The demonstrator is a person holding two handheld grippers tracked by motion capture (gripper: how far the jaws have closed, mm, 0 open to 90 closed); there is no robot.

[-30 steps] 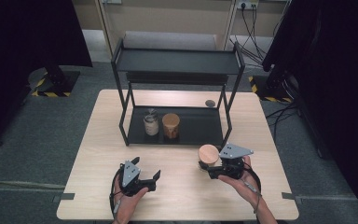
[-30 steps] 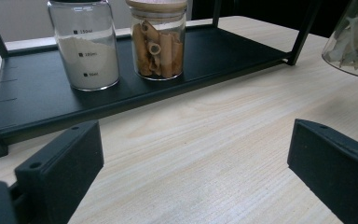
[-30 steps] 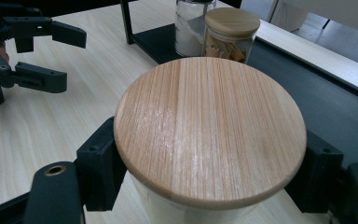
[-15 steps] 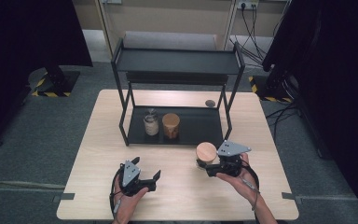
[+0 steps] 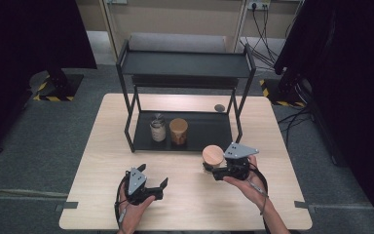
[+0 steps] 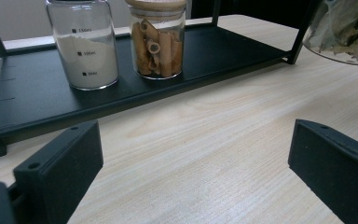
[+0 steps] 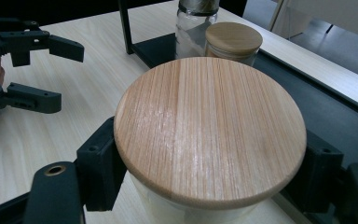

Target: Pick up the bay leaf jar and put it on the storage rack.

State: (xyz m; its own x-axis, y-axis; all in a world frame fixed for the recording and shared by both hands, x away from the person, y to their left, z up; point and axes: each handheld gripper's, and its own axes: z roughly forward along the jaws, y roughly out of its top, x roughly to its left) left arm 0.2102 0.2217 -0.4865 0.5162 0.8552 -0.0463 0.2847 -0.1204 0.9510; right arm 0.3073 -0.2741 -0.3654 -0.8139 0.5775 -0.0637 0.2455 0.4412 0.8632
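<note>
Right gripper (image 5: 217, 171), jar (image 5: 213, 157) nearer rack (image 5: 185, 131)

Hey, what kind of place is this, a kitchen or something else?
Likely a lab or recording studio, not a kitchen: black curtains flank a lone wooden table on grey carpet, cables run to wall sockets, and hazard-taped stand bases sit beside it. The pantry rack looks staged.

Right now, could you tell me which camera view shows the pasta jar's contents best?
The left gripper view: the pasta jar stands close, its tube pasta plain through the glass. The high view shows mostly its wooden lid on the rack's lower shelf. The right gripper view shows the lid behind the held jar.
</note>
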